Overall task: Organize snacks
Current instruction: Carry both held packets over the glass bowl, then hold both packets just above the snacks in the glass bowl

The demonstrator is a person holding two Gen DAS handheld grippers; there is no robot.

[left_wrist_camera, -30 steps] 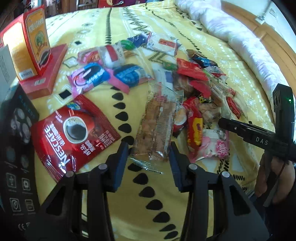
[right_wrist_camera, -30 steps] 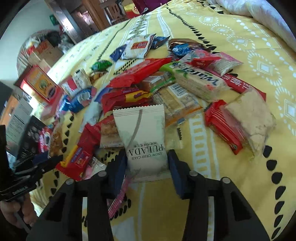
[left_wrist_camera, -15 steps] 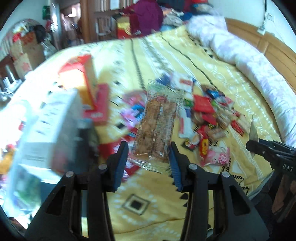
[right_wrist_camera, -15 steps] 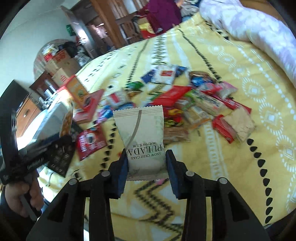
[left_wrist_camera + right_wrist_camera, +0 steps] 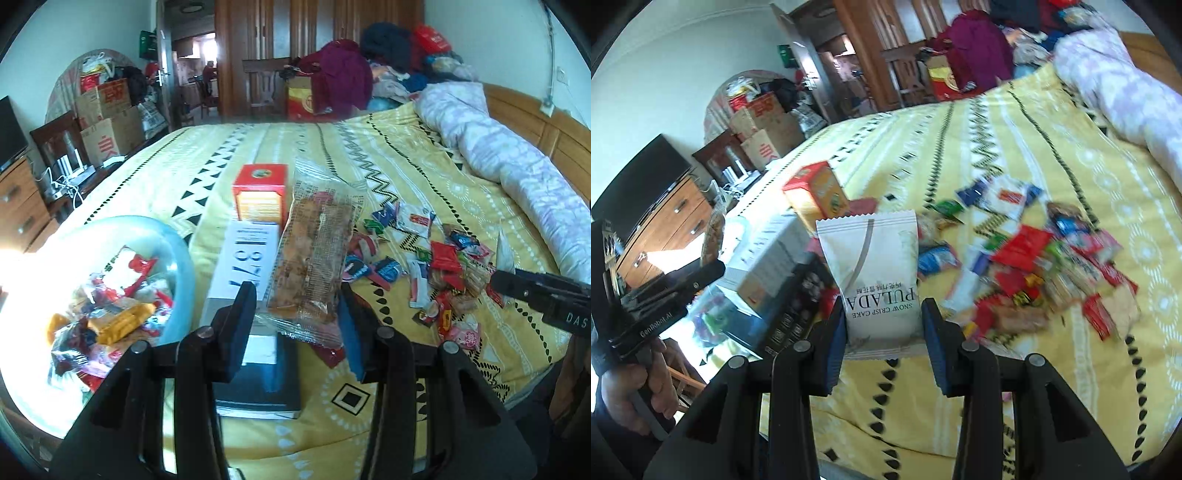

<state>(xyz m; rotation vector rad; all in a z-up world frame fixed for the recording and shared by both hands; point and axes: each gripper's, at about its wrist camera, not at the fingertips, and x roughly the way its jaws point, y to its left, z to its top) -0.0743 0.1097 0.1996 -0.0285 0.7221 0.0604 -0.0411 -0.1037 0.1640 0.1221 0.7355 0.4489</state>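
My left gripper (image 5: 297, 314) is shut on a clear-wrapped brown snack bar (image 5: 314, 251) and holds it up above the bed. My right gripper (image 5: 882, 328) is shut on a white PULADA snow crisp cake packet (image 5: 875, 273), also lifted. A pile of mixed snack packets (image 5: 436, 266) lies on the yellow bedspread (image 5: 424, 199), to the right of both grippers; it also shows in the right wrist view (image 5: 1034, 266). A light blue bowl (image 5: 181, 258) with several wrapped snacks in it sits at the left. The right gripper shows in the left wrist view at the right edge (image 5: 506, 277).
A red and orange box (image 5: 260, 192) stands behind a white box (image 5: 243, 266) that lies on a black box (image 5: 258, 391), left of the pile. A rolled lilac duvet (image 5: 509, 155) lies along the wooden headboard. Drawers and cardboard cartons stand off the bed's left side.
Both grippers have lifted and swung left with their snacks. The blue bowl has come into the left wrist view, and the snack pile now lies farther right.
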